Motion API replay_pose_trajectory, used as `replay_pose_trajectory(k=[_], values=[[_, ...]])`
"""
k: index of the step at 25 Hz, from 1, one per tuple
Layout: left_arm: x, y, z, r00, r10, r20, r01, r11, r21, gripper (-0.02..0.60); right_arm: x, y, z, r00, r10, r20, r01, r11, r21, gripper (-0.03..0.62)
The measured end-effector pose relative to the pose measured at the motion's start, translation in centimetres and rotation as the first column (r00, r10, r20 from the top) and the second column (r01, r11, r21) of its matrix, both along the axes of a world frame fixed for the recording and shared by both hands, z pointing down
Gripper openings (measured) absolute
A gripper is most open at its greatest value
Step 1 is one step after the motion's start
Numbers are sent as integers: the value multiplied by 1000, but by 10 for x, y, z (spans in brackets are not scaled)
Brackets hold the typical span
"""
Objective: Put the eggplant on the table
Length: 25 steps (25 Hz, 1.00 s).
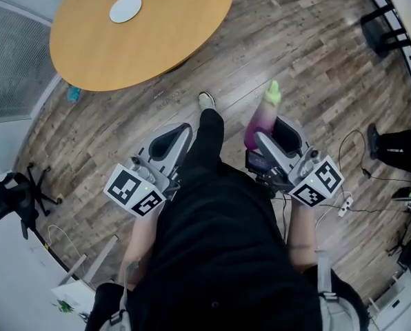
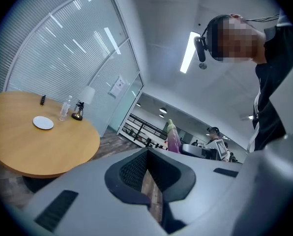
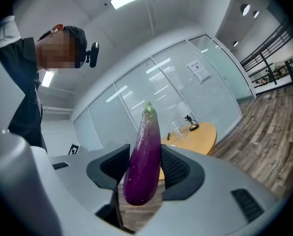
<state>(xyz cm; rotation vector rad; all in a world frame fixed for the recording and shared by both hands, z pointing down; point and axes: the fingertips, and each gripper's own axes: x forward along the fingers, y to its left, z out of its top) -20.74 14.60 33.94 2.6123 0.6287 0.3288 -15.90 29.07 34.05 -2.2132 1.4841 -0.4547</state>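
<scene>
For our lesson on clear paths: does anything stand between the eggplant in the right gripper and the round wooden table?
Nothing visible does. The right gripper holds the eggplant, and only floor lies between it and the table. A white plate sits there, with free wood around it.

Left claw (image 2: 147,156) closed (right claw (image 3: 142,162) clamped)

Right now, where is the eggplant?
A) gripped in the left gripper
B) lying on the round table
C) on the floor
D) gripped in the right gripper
D: the right gripper has its jaws closed on the eggplant, while the table lies ahead.
</scene>
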Motion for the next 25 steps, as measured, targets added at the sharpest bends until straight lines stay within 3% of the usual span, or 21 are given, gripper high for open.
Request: replay_pose_trajectory(k=[5,10,15,25], values=[[50,0,2,999,40,-16,-40,999,-5,11,36,9,0,999,46,6,-46,999,-16,199],[103,-8,-6,998,36,-44,-35,999,14,11,91,-1,-2,1000,32,0,-32,999,-28,199],[151,-40,3,1000,6,-20,-6,1000,-18,11,152,-45,-17,999,-16,-36,15,1000,-26,199],[233,-111,-19,988,-115,-102,111,993,-50,11,246,-126,-49,980,-173,-95,167,984,-69,199]])
